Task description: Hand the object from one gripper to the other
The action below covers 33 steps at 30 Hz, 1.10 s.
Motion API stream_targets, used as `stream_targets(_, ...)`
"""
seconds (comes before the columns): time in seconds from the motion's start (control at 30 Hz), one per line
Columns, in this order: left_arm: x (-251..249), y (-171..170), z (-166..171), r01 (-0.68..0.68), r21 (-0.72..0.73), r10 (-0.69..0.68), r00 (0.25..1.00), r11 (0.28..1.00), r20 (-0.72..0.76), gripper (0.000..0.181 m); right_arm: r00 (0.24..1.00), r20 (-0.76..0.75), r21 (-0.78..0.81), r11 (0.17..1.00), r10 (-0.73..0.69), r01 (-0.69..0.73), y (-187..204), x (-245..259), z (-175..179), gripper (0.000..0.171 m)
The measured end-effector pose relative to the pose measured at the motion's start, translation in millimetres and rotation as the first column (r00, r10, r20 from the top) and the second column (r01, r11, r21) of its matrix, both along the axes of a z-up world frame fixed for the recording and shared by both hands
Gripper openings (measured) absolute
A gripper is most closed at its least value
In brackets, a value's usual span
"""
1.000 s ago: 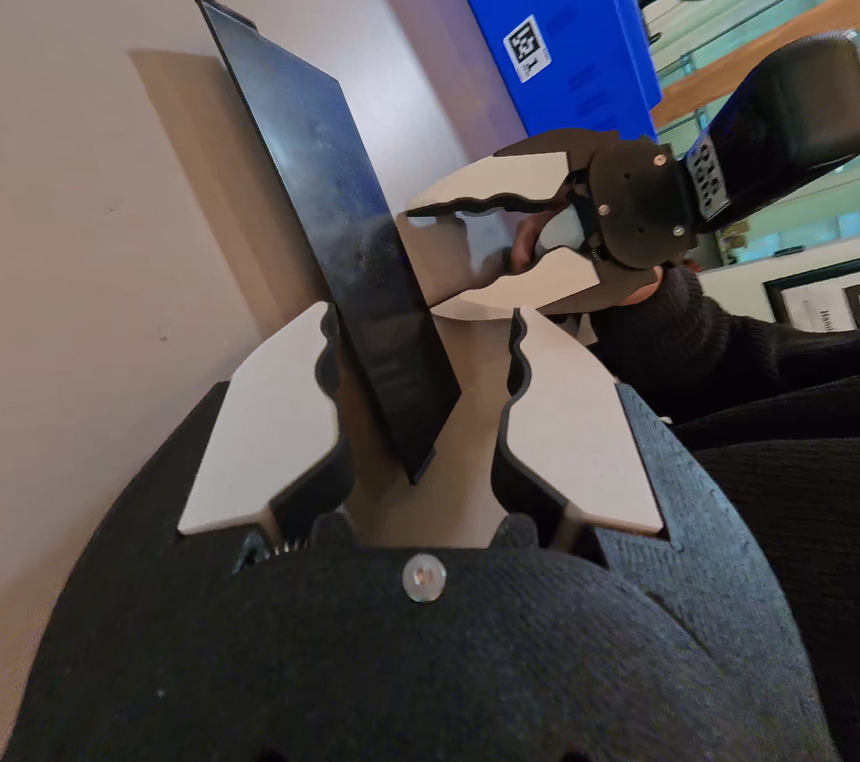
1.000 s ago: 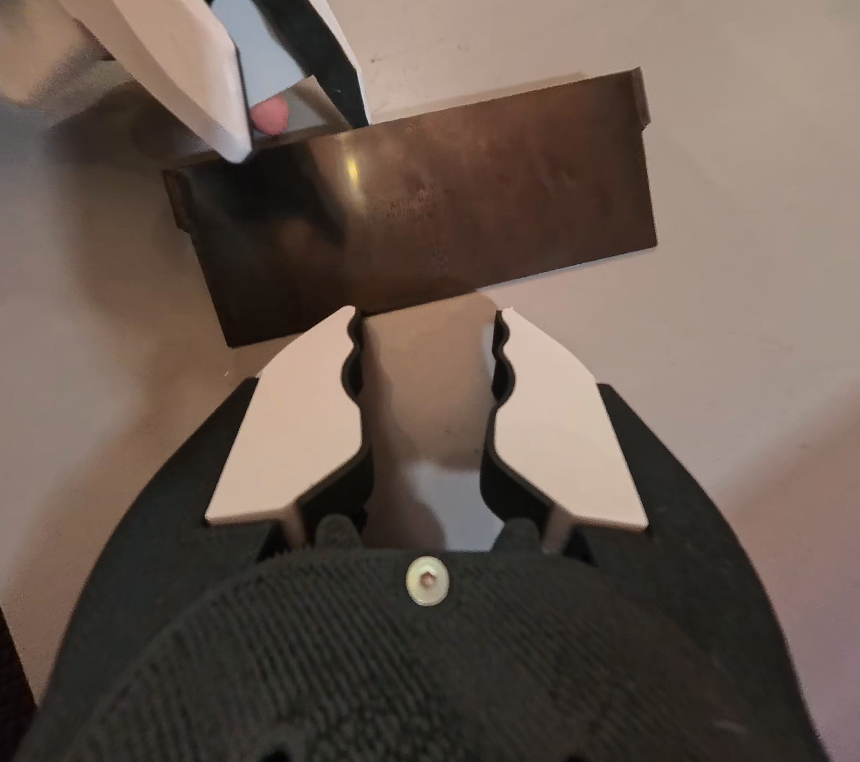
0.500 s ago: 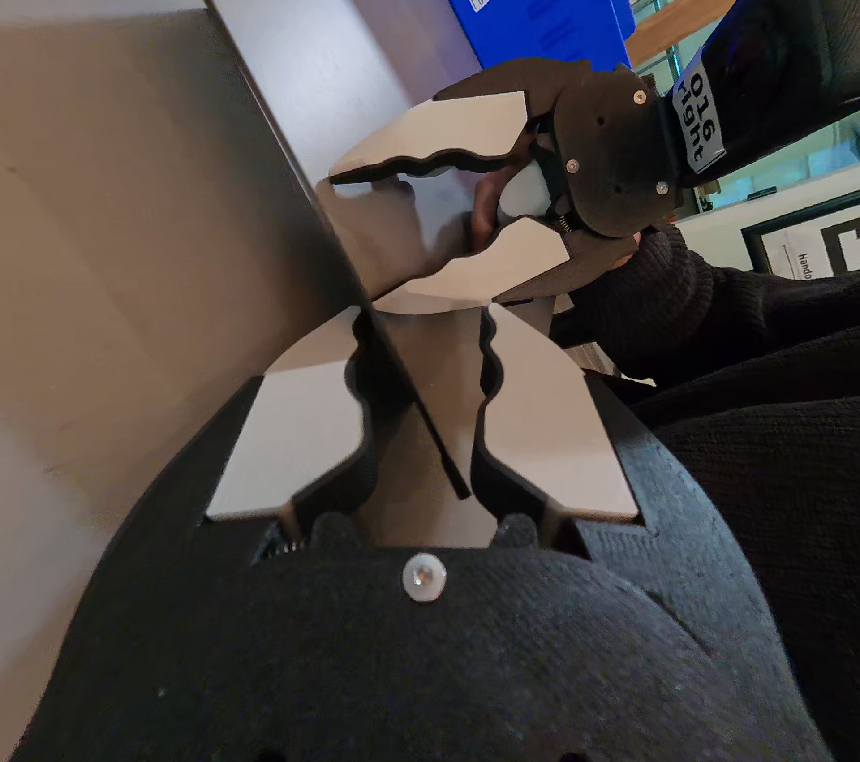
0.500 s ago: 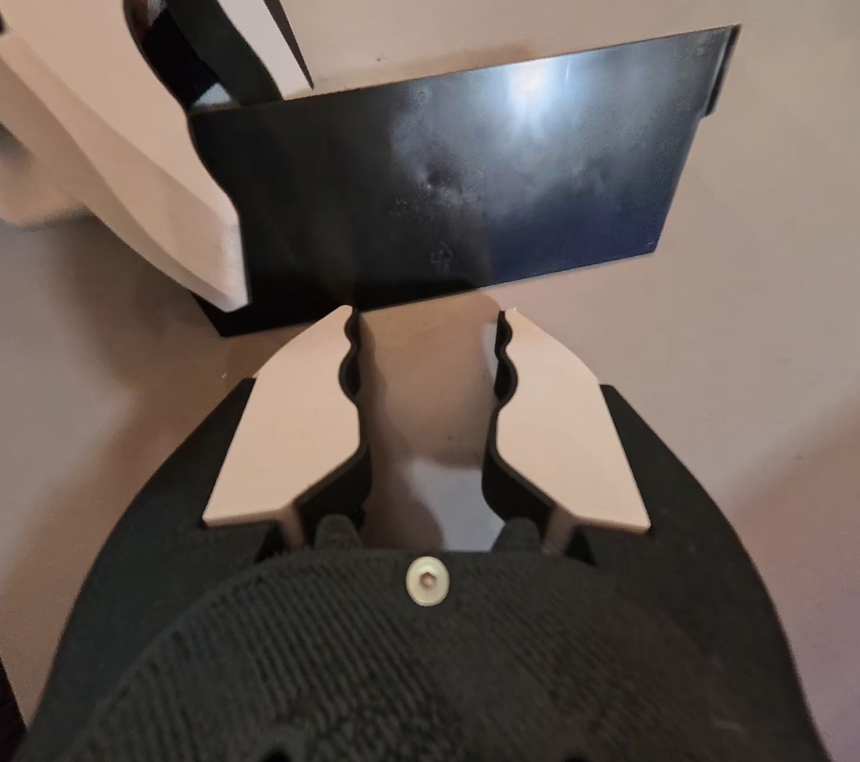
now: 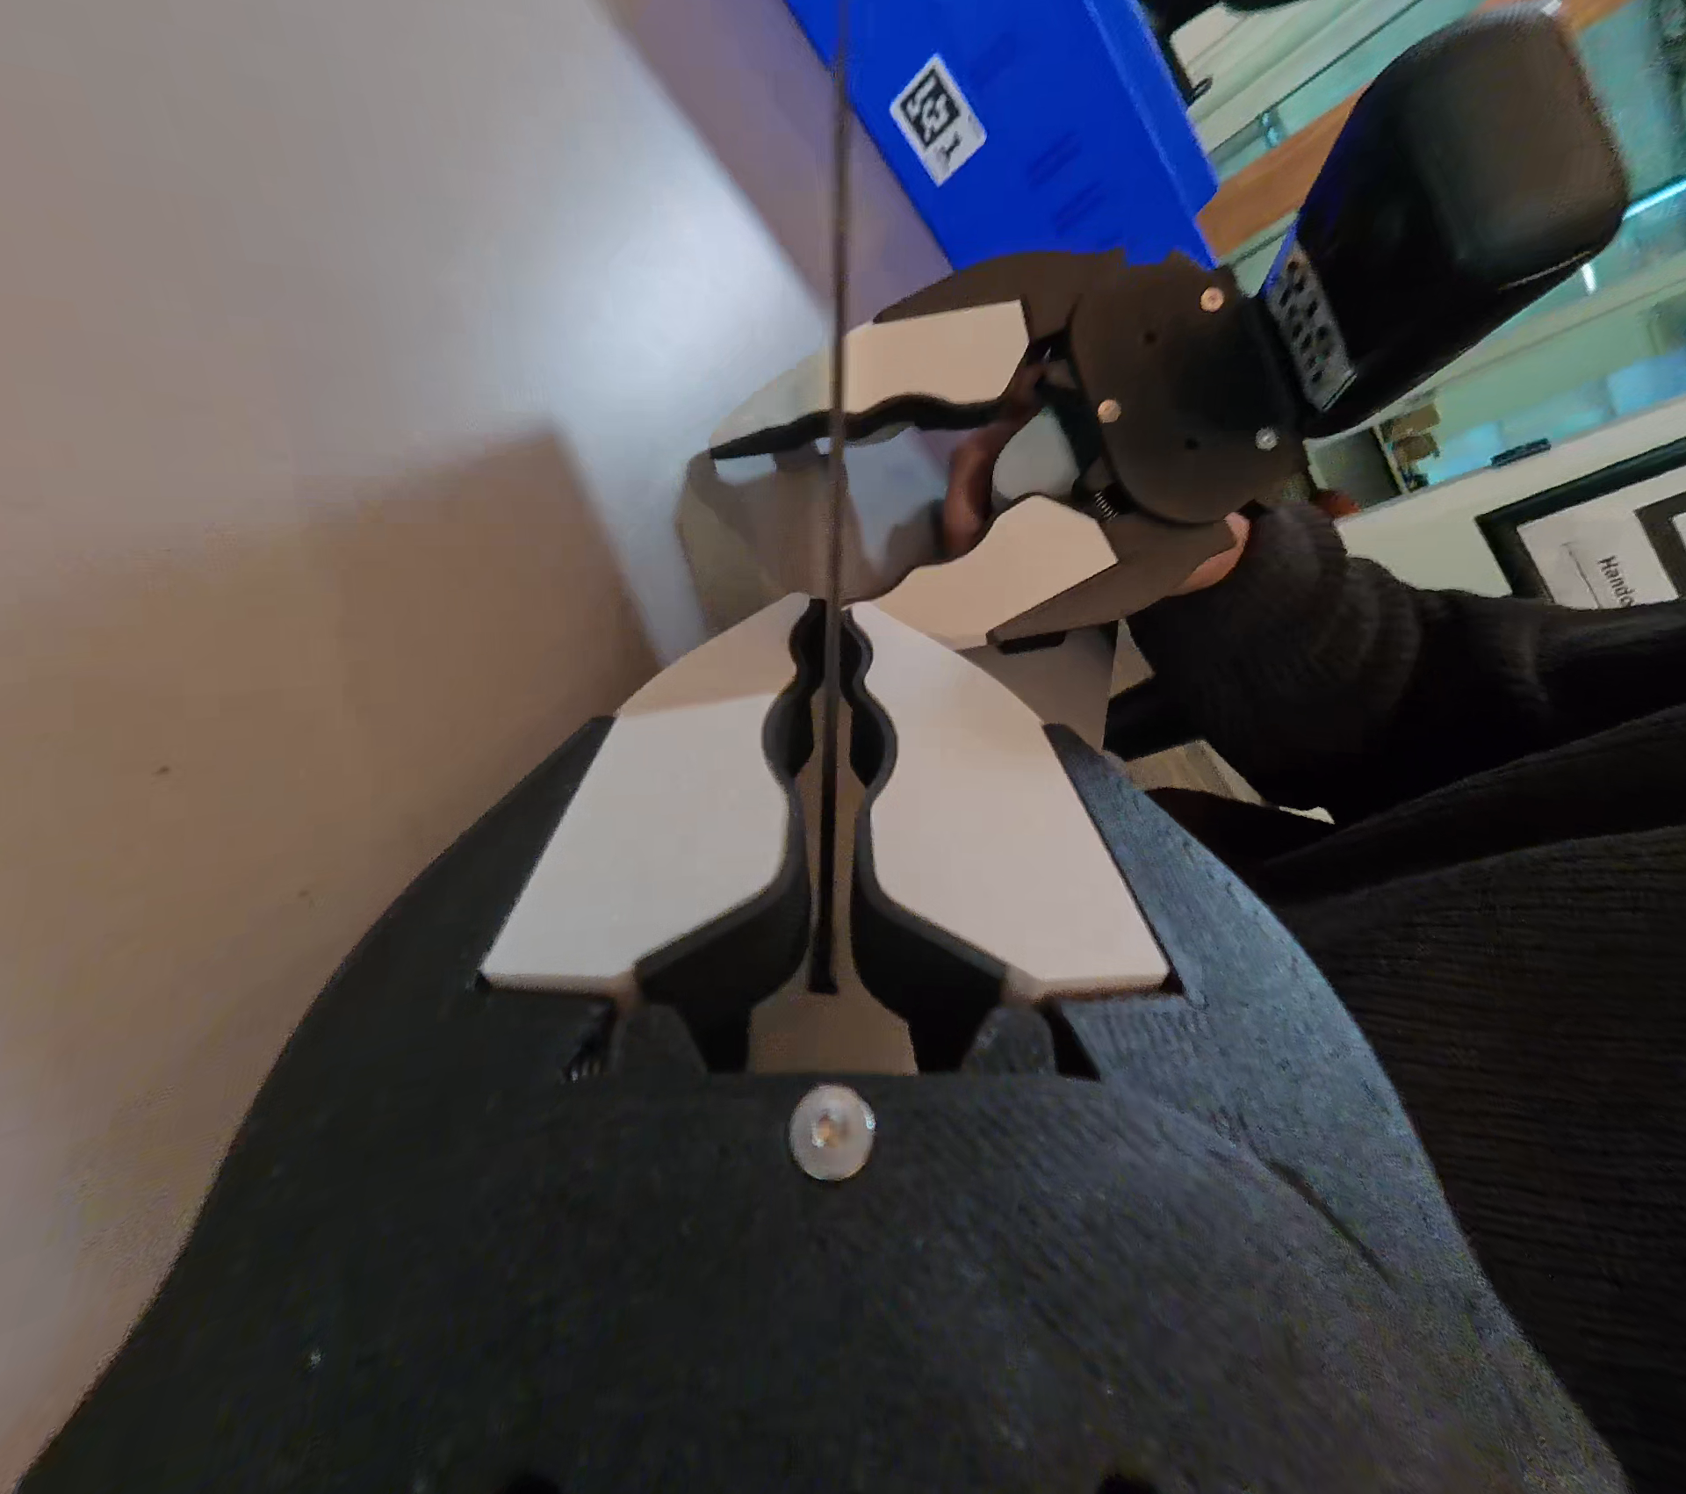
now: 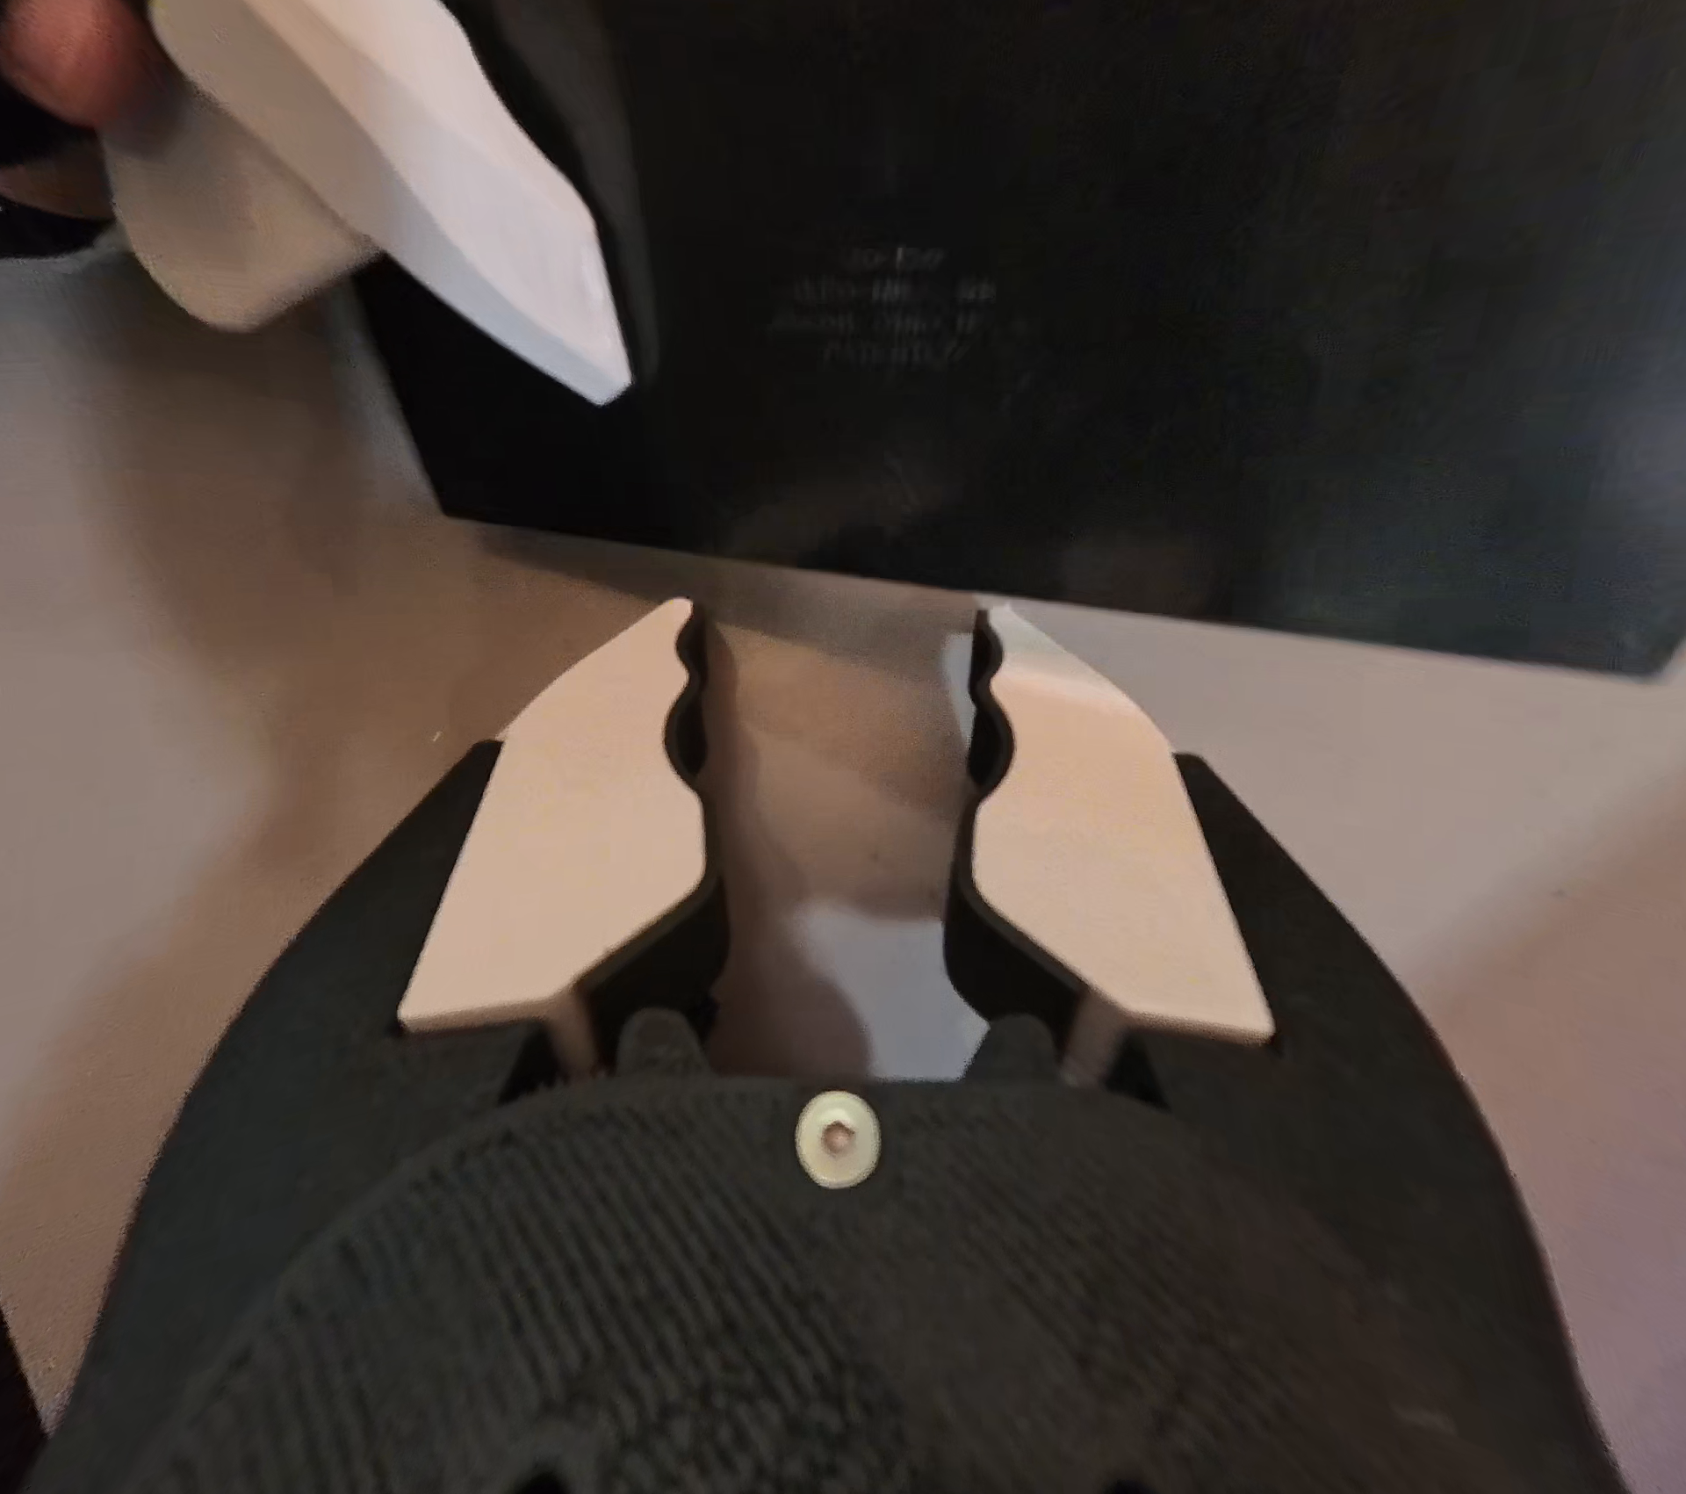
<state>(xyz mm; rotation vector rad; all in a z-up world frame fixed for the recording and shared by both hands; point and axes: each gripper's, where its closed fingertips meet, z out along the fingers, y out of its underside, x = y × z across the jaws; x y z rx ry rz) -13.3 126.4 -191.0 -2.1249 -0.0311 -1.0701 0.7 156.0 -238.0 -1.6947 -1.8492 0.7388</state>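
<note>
Pale tabletop [image 5: 274, 264] fills the left side of your left wrist view, and a blue box [image 5: 985, 17] with a small black-and-white code sticker [image 5: 938, 120] sits at the top middle. Your left gripper [image 5: 828, 629] is now clenched on the thin black plate [image 5: 836, 264], which you see edge-on as a dark line running up the middle. A moment ago those fingers were wide apart around it, so you have just taken hold. In your right wrist view the black plate [image 6: 1049, 282] is a big dark sheet across the top, closer than before, with the left gripper [image 6: 629, 355] on its left end. Your right gripper [image 6: 835, 624] is spread wide with nothing in it, just under the plate's lower edge. So the pass looks ready to start, but the right one has not grabbed yet. Faint raised writing sits in the middle of the plate, too blurry to read. A white label on the right gripper [image 5: 803, 538] is also blurred.
</note>
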Motion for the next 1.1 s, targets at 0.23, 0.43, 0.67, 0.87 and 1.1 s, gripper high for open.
stream_targets(0.23,-13,5,22,-0.07,0.125,0.066,0.997,0.99,0.037,0.003,1.0,0.0,0.006,1.0,-0.019,0.019,3,0,0,0.06)
stream_targets(0.43,-17,-11,40,-0.136,0.227,0.099,0.981,0.964,0.167,0.002,0.998,-0.048,0.05,0.998,-0.038,0.04,12,0,9,0.058)
stream_targets(0.67,-37,-31,46,-0.275,0.253,0.219,0.949,0.928,0.228,0.002,0.881,-0.453,0.121,0.989,0.135,-0.09,-16,-23,87,0.042)
stream_targets(0.87,-45,-48,42,-0.317,0.207,0.243,0.917,0.926,0.317,0.002,0.737,-0.548,0.363,0.906,0.397,-0.218,-58,-32,113,0.041)
stream_targets(1.1,-42,-70,39,-0.295,0.174,0.223,0.913,0.94,0.342,0.002,0.689,-0.333,0.679,0.67,0.644,-0.299,-81,-45,91,0.045)
